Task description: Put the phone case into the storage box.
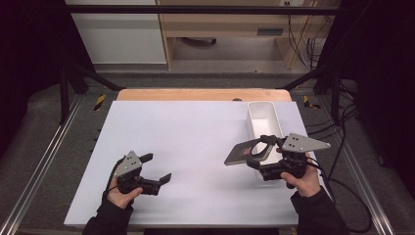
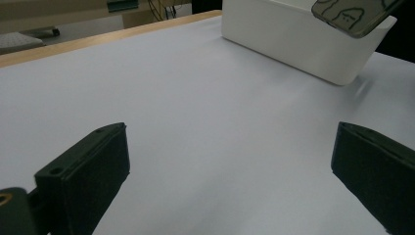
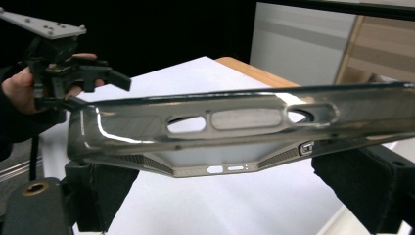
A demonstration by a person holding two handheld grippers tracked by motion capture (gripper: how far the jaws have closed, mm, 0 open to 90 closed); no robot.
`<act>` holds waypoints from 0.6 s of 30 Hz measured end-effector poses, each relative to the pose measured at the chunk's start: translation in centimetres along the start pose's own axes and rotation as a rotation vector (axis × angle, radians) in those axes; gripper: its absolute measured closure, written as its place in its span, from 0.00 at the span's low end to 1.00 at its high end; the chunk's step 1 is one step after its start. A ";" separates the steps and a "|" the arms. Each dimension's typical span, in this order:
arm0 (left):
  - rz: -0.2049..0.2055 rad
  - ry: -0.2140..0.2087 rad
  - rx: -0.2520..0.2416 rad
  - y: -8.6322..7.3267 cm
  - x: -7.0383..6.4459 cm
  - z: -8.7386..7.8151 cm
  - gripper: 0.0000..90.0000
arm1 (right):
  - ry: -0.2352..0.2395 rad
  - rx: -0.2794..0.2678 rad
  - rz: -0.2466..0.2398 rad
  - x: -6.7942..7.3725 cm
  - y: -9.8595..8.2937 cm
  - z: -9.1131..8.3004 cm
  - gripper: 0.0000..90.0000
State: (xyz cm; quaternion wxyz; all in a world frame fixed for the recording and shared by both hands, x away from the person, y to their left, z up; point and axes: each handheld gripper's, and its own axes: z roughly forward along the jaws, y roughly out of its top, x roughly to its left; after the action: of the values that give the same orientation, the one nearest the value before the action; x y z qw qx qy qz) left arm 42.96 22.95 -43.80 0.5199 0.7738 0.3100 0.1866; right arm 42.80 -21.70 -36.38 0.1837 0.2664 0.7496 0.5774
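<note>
Right gripper (image 1: 261, 155) jaws clamped on glossy grey phone case (image 1: 247, 152) beside white rectangular bin (image 1: 264, 119); left gripper (image 1: 155, 168) jaws apart above smooth surface (image 1: 186, 142).

left gripper (image 1: 155, 168) gaping, right gripper (image 1: 258, 151) clamped — raised

A: How much of the phone case (image 3: 230, 129) can you make out in the right gripper view?

B: Its right end runs off the picture's edge. In the left gripper view just one corner (image 2: 355, 17) pokes in from the top, so the drawing on it is cut short.

A: And the white bin (image 1: 264, 122)?

B: From above, the case and the right claw (image 1: 264, 156) cover its near end. Its inside is too pale to read.

A: The left claw (image 2: 230, 176)?

B: Both black fingers (image 2: 85, 178) are clipped by the bottom edge, the right one by the side as well.

A: The surface (image 1: 186, 147)?

B: Its near edge is partly hidden by the person's sleeves.
</note>
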 end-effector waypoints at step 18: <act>-0.015 0.050 -0.001 -1.2 1.2 -1.2 0.00 | -0.115 0.001 0.017 -0.6 2.0 -0.4 0.13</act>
State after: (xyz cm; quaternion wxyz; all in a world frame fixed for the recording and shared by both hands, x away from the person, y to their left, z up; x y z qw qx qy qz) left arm 42.81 24.87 -44.48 0.5135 0.7665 0.3286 0.2021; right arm 43.41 -21.95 -34.36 0.2214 0.3056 0.7358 0.5623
